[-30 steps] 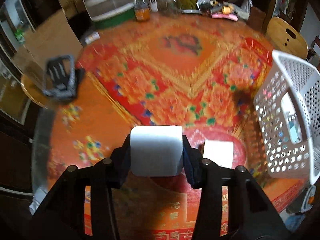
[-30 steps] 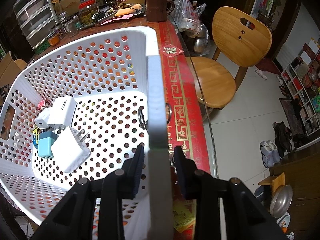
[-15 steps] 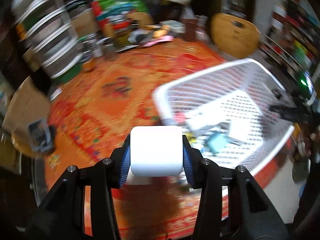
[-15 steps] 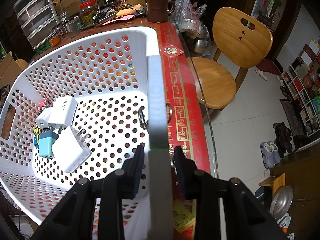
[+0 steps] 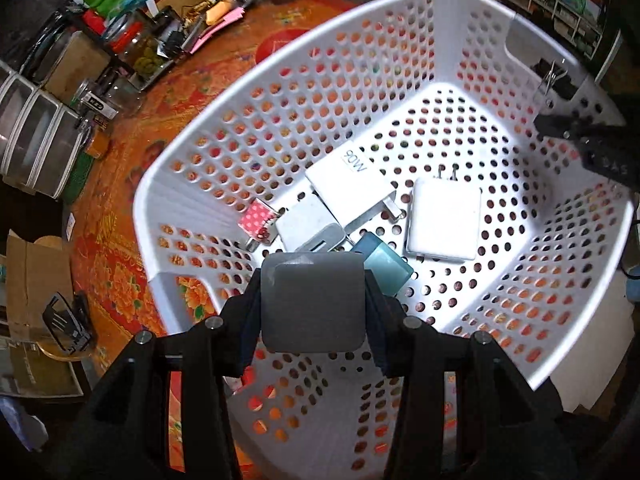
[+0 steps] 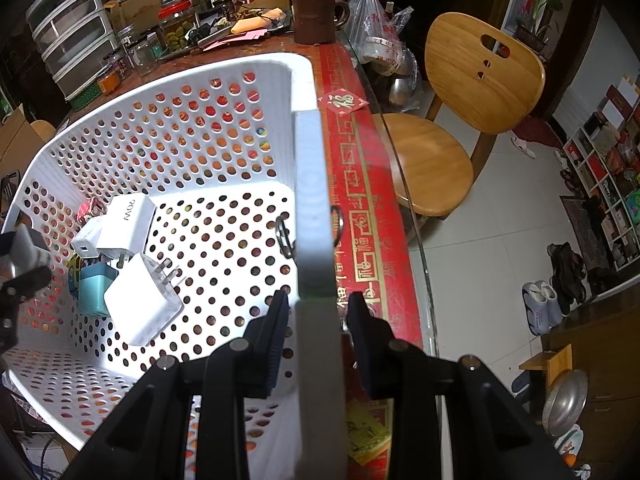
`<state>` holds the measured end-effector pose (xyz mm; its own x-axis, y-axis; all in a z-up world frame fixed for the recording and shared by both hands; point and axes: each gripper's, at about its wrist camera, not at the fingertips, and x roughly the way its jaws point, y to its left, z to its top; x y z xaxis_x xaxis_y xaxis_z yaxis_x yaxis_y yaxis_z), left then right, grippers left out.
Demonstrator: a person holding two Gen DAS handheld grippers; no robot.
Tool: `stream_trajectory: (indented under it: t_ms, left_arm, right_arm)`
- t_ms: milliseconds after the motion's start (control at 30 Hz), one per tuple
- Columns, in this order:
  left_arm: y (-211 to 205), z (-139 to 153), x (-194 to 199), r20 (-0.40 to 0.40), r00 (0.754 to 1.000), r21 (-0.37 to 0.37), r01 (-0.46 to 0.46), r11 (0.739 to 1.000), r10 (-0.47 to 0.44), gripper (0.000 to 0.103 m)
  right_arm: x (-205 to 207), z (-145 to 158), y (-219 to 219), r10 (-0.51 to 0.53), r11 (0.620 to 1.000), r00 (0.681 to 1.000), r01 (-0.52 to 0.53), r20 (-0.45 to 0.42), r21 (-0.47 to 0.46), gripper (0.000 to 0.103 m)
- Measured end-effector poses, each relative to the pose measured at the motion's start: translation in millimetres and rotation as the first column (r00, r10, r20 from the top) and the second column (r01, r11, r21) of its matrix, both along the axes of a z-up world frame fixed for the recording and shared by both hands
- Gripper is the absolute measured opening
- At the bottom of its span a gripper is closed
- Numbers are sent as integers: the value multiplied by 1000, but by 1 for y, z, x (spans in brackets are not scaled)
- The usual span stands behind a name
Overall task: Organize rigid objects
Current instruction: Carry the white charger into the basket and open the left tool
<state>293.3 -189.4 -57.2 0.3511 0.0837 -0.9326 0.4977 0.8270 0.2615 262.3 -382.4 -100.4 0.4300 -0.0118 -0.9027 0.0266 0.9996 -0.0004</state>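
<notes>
My left gripper (image 5: 313, 304) is shut on a white square charger block (image 5: 313, 303) and holds it over the white perforated basket (image 5: 248, 92). Inside the basket lie several chargers: a white 90W block (image 5: 346, 178), a white square block (image 5: 444, 220), a teal block (image 5: 386, 268) and a pink dotted one (image 5: 257, 220). My right gripper (image 6: 318, 312) is shut on the basket's rim (image 6: 314, 200) at its right side. The left gripper's tip with the held block (image 6: 24, 248) shows at the left edge of the right wrist view.
The basket sits on a red-orange floral tablecloth (image 5: 120, 272). Jars, drawers (image 6: 68, 40) and a brown mug (image 6: 314, 16) crowd the table's far side. A wooden chair (image 6: 452, 120) stands right of the table edge. A black holder (image 5: 66, 326) sits at the left.
My left gripper has carried the white block from over the tablecloth to above the basket's inside. The right gripper has kept its hold on the rim and the basket has barely moved.
</notes>
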Motion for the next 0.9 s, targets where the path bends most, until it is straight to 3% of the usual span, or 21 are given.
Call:
stream_trajectory:
  t_ms: [467, 800, 900]
  left_arm:
    - [-4, -34, 12, -32, 999, 90, 9, 996, -6, 43]
    - [-4, -39, 20, -55, 998, 63, 7, 998, -4, 43]
    - [-5, -36, 19, -43, 999, 67, 18, 998, -15, 51]
  right_arm:
    - [0, 0, 0, 2, 1000, 1000, -2, 1, 5, 29]
    - [-1, -1, -1, 7, 1000, 1000, -7, 3, 6, 29]
    - [-1, -1, -1, 5, 1000, 1000, -5, 2, 4, 29]
